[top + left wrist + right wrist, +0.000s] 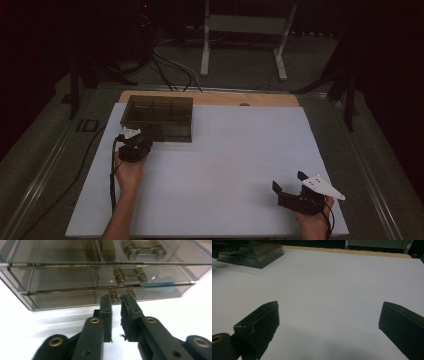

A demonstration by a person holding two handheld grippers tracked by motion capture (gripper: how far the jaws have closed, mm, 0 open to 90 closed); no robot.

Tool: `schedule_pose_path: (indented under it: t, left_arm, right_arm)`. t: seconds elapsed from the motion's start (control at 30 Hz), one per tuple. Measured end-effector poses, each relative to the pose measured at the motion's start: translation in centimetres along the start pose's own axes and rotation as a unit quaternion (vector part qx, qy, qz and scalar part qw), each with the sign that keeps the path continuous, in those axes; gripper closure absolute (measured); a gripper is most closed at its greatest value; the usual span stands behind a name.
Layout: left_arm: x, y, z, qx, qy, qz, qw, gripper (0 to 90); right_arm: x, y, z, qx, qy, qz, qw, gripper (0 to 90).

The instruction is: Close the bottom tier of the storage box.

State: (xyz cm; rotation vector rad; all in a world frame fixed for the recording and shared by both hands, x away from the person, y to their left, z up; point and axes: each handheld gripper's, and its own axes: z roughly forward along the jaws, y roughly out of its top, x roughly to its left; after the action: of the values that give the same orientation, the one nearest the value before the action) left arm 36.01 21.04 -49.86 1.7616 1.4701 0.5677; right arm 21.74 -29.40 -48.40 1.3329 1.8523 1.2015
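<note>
A smoky transparent plastic box (157, 117) with a lid and inner dividers stands at the back left of the white sheet (225, 160). My left gripper (140, 139) sits against the box's front wall. In the left gripper view its jaws (116, 300) stand nearly together around the small metal latch (115, 298) low on the box (62, 282); a second metal clasp (130, 276) sits above it. My right gripper (288, 180) hovers near the front right of the sheet, open with nothing between its fingers (330, 307). The box (249, 252) lies far off at its upper left.
A wooden table edge (210, 97) runs behind the white sheet. Beyond it on the dark floor are cables (170, 70) and a white metal stand (245, 40). A wide stretch of bare sheet separates the two grippers.
</note>
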Motion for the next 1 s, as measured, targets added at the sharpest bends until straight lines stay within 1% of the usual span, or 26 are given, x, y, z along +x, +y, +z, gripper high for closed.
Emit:
schedule_pose_path:
  t: [0.1,0.17,0.27,0.33,0.43,0.5,0.57,0.67,0.73,0.8,0.83,0.87,0.9,0.93,0.97,1.0]
  left_arm:
    - [-0.2,0.1,-0.7,-0.015,0.002,0.003,0.9999,67.0]
    - [-0.2,0.3,-1.1,-0.022,-0.003,-0.001,0.9998,62.9]
    - [-0.1,0.4,-1.8,-0.030,-0.007,0.001,0.9995,58.5]
    - [0.0,0.4,-2.3,-0.034,-0.012,-0.002,0.9993,53.9]
    - [0.1,0.4,-2.9,-0.037,-0.028,-0.004,0.9989,43.9]
    - [0.1,0.5,-3.3,-0.037,-0.029,0.001,0.9989,37.4]
    - [0.0,0.5,-3.7,-0.041,-0.022,0.002,0.9989,27.3]
    - [0.1,0.5,-4.4,-0.050,-0.027,-0.004,0.9984,20.2]
    - [0.1,0.5,-4.7,-0.054,-0.030,-0.001,0.9981,17.9]
    - [0.1,0.5,-4.9,-0.053,-0.036,0.001,0.9980,15.1]
    - [0.2,0.5,-5.0,-0.052,-0.040,0.001,0.9979,11.4]
    - [0.2,0.5,-5.1,-0.051,-0.043,0.003,0.9978,10.7]
    - [0.2,0.4,-5.1,-0.050,-0.044,0.006,0.9978,9.5]
    - [0.2,0.4,-5.2,-0.047,-0.043,0.010,0.9979,6.0]
    - [0.2,0.4,-5.2,-0.046,-0.049,0.011,0.9977,3.3]
    - [0.2,0.3,-5.3,-0.049,-0.055,0.011,0.9972,3.2]
  right_arm:
    - [0.0,0.0,0.0,0.000,0.000,0.000,1.0000,3.1]
    - [0.0,0.0,0.0,0.000,-0.001,0.000,1.0000,3.1]
    - [0.0,0.0,-0.1,0.000,-0.001,0.001,1.0000,3.1]
    - [-0.1,0.0,-0.1,-0.001,-0.001,0.000,1.0000,3.1]
    - [-0.1,0.0,-0.1,-0.001,-0.001,0.000,1.0000,3.1]
    - [-0.1,0.0,-0.1,-0.002,-0.001,-0.001,1.0000,3.1]
    - [-0.1,0.0,-0.1,-0.001,-0.001,-0.001,1.0000,3.1]
    - [0.0,0.0,-0.1,-0.001,-0.001,-0.002,1.0000,3.1]
    - [0.0,0.0,-0.1,-0.001,-0.001,-0.002,1.0000,3.1]
    - [0.0,0.0,-0.1,-0.001,-0.001,-0.002,1.0000,3.1]
    - [0.0,0.0,-0.1,-0.001,-0.001,-0.002,1.0000,3.1]
    - [0.0,0.0,-0.1,-0.001,-0.001,-0.002,1.0000,3.1]
    - [0.0,0.0,-0.1,-0.001,-0.001,0.000,1.0000,3.1]
    - [0.0,0.0,-0.1,-0.001,-0.001,0.000,1.0000,3.1]
    - [0.0,0.0,-0.1,0.000,-0.001,-0.001,1.0000,3.1]
    - [0.0,0.0,-0.1,0.000,-0.001,-0.002,1.0000,3.1]
